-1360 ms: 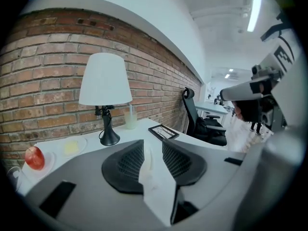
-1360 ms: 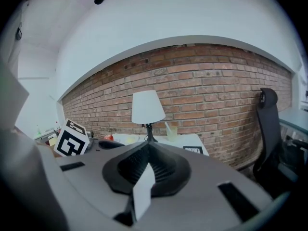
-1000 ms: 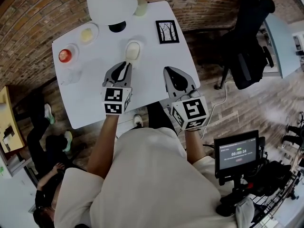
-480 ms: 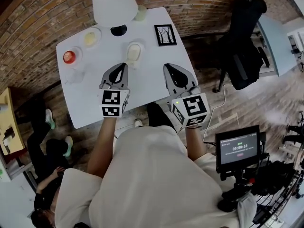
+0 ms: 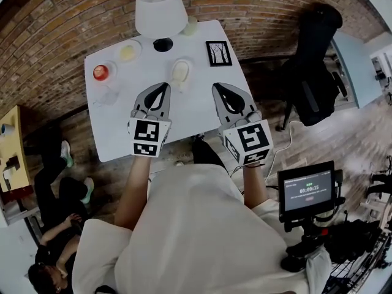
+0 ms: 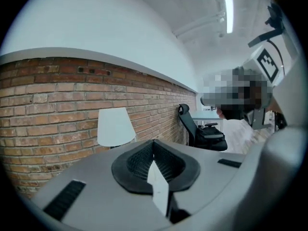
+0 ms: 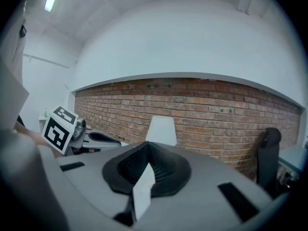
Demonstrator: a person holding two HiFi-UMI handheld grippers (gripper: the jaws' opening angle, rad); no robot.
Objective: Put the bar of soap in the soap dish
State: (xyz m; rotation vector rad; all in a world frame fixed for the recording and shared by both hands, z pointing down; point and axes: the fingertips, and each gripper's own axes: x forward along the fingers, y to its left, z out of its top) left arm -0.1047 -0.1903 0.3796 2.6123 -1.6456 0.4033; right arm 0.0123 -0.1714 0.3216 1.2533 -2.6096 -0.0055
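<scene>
Left gripper (image 5: 164,86) has its jaws pressed together with nothing between them; its own view shows the two dark pads meeting along one line. In the head view it hangs over the near half of the white counter (image 5: 116,133), just left of the frame's middle. Right gripper (image 5: 216,87) is likewise closed and empty, beside it to the right, over the counter's lower right part. The two grippers stand apart, their marker cubes toward the person.

The bar of soap (image 5: 180,70), pale cream, lies in the oval soap dish (image 5: 181,87). The dish sits on the counter just above the gap between the two gripper tips, nearer the left one, and neither touches it.

Farther up the frame a lamp (image 5: 160,8) with a white shade stands at the counter's far edge. A small framed picture (image 5: 218,52) lies to its right. A small dish holding something yellow (image 5: 128,52) and a clear dish with something red (image 5: 101,73) sit toward the upper left. A black office chair (image 5: 315,60) stands at the right, off the counter.
</scene>
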